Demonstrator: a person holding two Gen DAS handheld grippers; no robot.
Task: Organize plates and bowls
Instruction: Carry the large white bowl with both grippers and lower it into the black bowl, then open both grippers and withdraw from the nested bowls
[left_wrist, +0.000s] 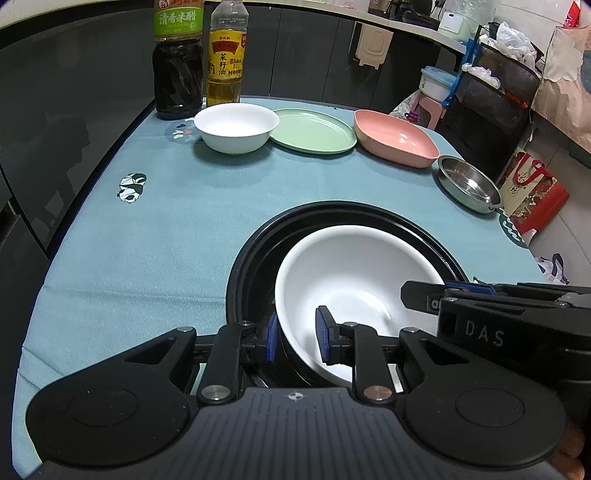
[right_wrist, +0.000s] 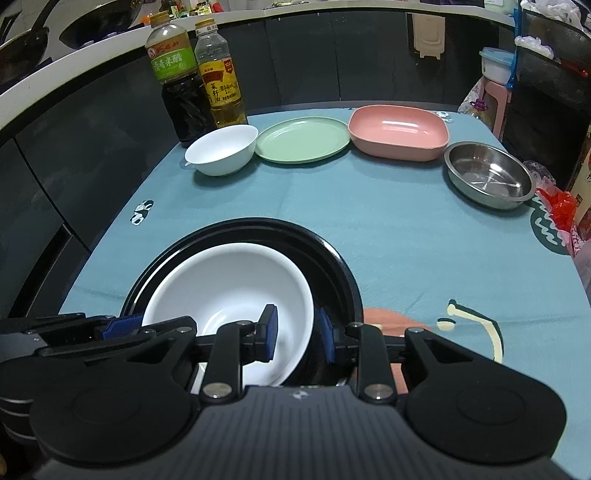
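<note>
White bowl upright (mouth up) in black dish, left gripper and right gripper part-open straddling opposite rims.

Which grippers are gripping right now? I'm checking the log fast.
Left gripper: jaws straddle the white bowl rim, gap visible; grip cannot be told.
Right gripper: the same at the opposite rim, inside the black dish.

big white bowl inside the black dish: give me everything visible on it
The big white bowl is plain, glossy, ceramic-looking and empty, with a round rim and deep well. It sits slightly tilted inside the black dish on the teal tablecloth. The left gripper and right gripper each straddle its rim, one finger inside, one outside; contact is unclear.
</note>
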